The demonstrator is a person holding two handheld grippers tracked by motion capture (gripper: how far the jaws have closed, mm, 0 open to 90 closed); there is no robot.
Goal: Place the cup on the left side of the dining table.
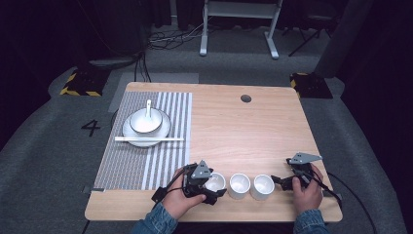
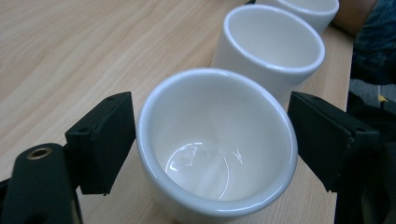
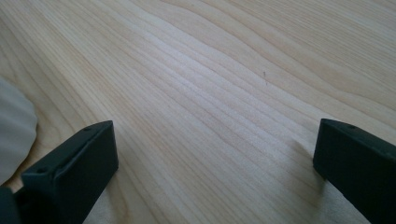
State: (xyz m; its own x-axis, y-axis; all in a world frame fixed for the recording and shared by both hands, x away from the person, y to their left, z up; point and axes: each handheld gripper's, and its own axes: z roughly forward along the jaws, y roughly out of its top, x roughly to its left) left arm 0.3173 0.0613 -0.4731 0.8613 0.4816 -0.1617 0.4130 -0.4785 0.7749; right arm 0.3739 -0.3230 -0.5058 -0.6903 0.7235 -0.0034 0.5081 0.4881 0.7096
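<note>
Cups were the business here: three small white ceramic cups stood in a row near the front edge of the pale wooden counter. The leftmost cup sat squarely between the jaws of the left gripper. Those jaws stood wide, one black pad just beside each side of the cup's wall, with a thin gap visible at the left pad; whether the right pad touched could not be told. The middle cup lay just beyond the jaws, close beside the first, and the third cup beyond that.

The right gripper rested just beside the third cup, its jaws spread wide over bare wood with nothing between them; a pale curved edge at the left of the right gripper view was probably that cup.

Farther off, a grey striped placemat carried a white plate with a white bowl and spoon, and a pair of pale chopsticks lay across its near rim.

By the look of it, the step in hand was the grasp of the first cup, the approach done and the closing not yet made. The next move would call for closing evenly on the smooth glazed wall, then lifting straight up so as not to knock the neighbouring cup.
</note>
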